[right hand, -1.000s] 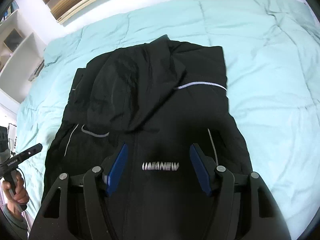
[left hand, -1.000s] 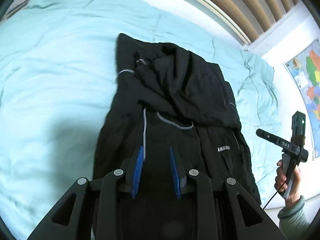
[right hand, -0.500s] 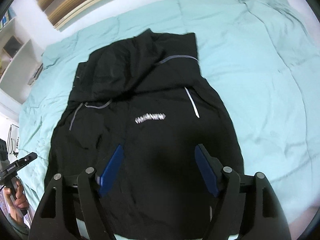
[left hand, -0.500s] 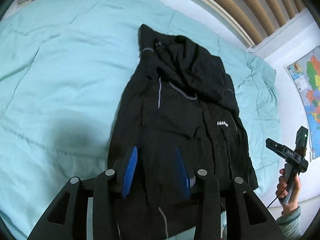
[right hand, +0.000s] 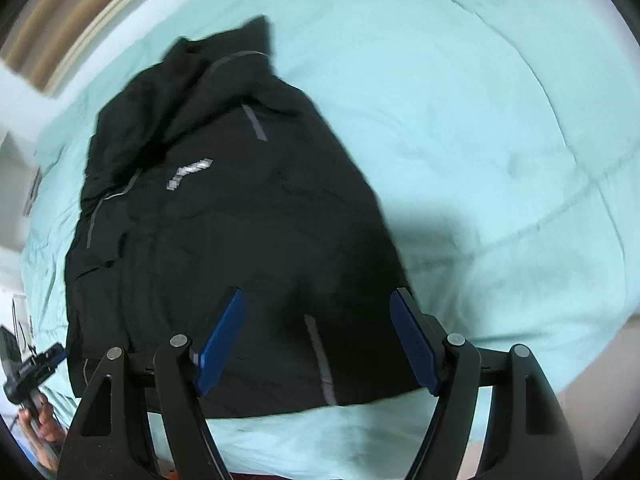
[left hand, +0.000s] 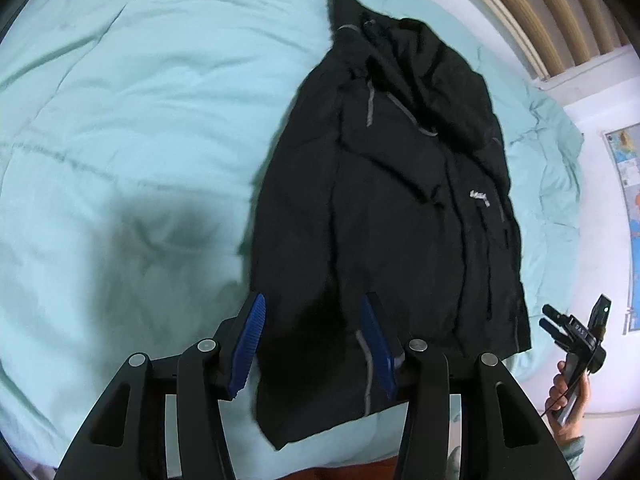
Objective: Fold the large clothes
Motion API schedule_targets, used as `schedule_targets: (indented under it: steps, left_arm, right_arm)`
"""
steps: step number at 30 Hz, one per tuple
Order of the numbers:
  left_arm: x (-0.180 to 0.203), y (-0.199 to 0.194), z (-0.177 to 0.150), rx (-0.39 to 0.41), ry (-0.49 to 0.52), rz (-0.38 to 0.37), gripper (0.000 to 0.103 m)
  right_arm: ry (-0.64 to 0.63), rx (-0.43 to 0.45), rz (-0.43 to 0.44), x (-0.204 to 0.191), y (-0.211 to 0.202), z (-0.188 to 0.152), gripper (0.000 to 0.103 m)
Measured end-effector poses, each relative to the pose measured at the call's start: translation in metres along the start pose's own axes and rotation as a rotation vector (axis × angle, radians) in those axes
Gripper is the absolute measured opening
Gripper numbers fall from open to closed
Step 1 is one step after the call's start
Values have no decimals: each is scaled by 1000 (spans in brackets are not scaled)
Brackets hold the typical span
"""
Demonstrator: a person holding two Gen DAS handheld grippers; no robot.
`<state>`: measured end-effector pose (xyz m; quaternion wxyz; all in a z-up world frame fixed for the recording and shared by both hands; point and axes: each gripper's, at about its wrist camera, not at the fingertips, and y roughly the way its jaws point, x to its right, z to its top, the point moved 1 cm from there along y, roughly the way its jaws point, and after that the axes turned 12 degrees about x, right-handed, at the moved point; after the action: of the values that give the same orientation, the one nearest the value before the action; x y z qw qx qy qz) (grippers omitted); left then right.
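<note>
Both grippers [left hand: 312, 344] [right hand: 320, 340] are showing black linkage arms, silver pivot screws and ribbed blue pads [left hand: 250, 344]; a grey-green cuff [left hand: 576, 446] is covering one wrist.

Black jacket [left hand: 392, 208] flat on mint-green duvet [left hand: 132, 120], hood toward 12 o'clock, hem toward 6. Left gripper [left hand: 314, 344] over hem at 6 o'clock, jaws apart and just been opening, blue pads [left hand: 250, 344] clear of cloth, nothing pinched. Right gripper [left hand: 576, 332] in hand [left hand: 566, 396] at 4 o'clock. Wall map [left hand: 628, 200] at 3 o'clock. Slatted headboard [left hand: 552, 12] at 1 o'clock.
</note>
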<state>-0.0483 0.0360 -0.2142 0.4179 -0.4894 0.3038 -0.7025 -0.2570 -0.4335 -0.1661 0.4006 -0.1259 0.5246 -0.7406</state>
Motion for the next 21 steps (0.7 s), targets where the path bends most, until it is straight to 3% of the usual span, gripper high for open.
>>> schedule_targets:
  steps: [5, 11, 15, 17, 19, 21]
  left_arm:
    - [-19, -2, -13, 1, -79, -14, 51]
    - [-39, 8, -27, -28, -196, -72, 51]
    - [-42, 20, -35, -58, -274, -167, 52]
    - [-38, 20, -37, -46, -255, -160, 51]
    - [-32, 17, -38, -33, -210, -150, 49]
    - [-19, 11, -39, -23, -132, -147, 33]
  right_arm:
    - [106, -35, -12, 39, 15, -16, 77]
    - [162, -73, -12, 60, 32, -28, 77]
    - [161, -103, 21, 59, 39, -34, 77]
    - [128, -116, 21, 52, 41, -37, 76]
    - [101, -131, 47, 47, 40, -41, 65]
    - [47, -129, 55, 41, 35, -46, 55]
